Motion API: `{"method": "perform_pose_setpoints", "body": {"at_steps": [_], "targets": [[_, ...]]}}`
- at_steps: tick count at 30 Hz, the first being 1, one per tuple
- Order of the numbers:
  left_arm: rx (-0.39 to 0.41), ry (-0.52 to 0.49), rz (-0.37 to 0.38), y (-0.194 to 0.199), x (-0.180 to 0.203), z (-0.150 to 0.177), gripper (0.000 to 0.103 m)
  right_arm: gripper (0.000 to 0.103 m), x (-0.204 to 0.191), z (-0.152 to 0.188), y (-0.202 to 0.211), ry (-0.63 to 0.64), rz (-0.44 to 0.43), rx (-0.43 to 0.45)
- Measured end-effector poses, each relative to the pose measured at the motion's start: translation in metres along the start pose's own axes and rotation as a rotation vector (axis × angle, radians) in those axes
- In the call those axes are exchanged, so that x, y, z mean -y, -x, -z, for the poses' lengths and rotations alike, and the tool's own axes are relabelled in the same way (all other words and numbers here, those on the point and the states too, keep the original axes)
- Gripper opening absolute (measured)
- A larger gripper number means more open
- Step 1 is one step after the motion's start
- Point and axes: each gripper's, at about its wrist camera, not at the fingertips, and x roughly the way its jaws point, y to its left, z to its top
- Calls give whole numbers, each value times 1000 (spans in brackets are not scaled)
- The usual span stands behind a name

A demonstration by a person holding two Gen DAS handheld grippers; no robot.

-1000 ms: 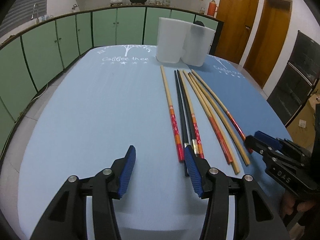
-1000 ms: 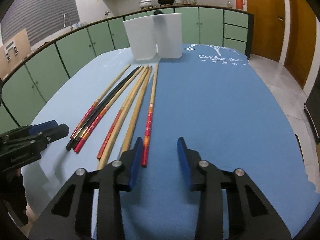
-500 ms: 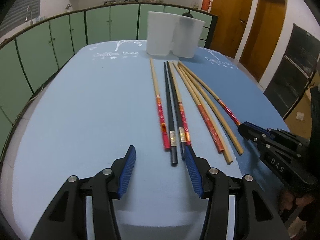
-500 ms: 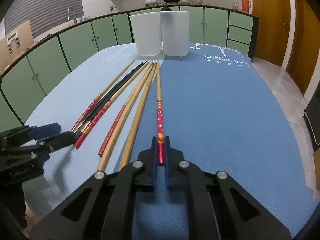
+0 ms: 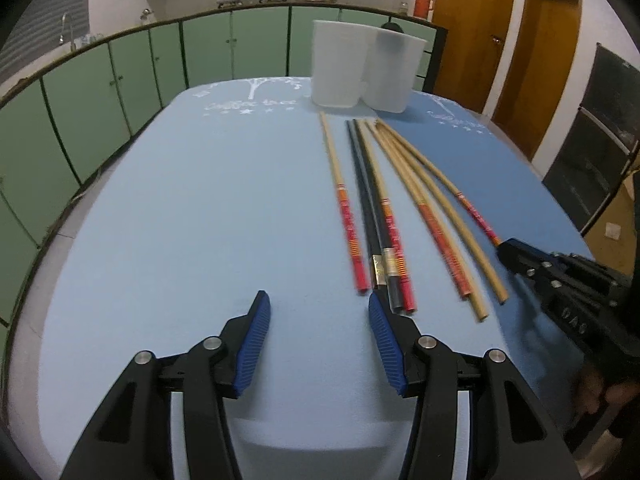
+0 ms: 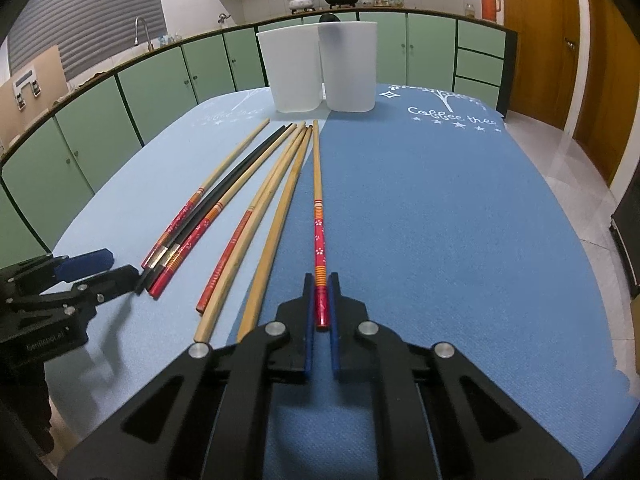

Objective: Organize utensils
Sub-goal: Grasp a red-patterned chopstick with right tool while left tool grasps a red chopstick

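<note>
Right gripper [image 6: 320, 304] fingers pinch the red chopstick [image 6: 319, 240] at its end; it could swivel. Left gripper [image 5: 318, 312] gapes, empty.

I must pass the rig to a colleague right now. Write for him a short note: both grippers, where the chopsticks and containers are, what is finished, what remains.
Right gripper: shut on the red end of the rightmost chopstick, which lies on the blue cloth.
Left gripper: open, holding nothing, at the near ends of the black chopsticks.
Other chopsticks lie side by side on the cloth.
Two white containers stand beyond the chopsticks' far tips; their insides are not visible.
Done: one chopstick gripped. Left: lift it and sort all chopsticks, probably into the containers.
</note>
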Motion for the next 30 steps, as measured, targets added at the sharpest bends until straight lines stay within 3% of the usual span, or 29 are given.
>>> {"method": "perform_pose_setpoints", "body": {"at_steps": [7,11,15,23,30], "targets": [[15,-7,-2,-7,7,-4,47,6,1,1,1,-5,-5,2],[26,-8,-5,-9,9,-5,31,5,2,1,1,-6,-6,4],[33,-4,15,-11,12,-7,7,5,2,2,1,-8,-10,4],[55,-11,12,-2,16,-13,6,5,3,-4,13,-14,-21,20],[165,-46,-16,43,16,-38,6,5,10,-33,46,-40,-60,97]]}}
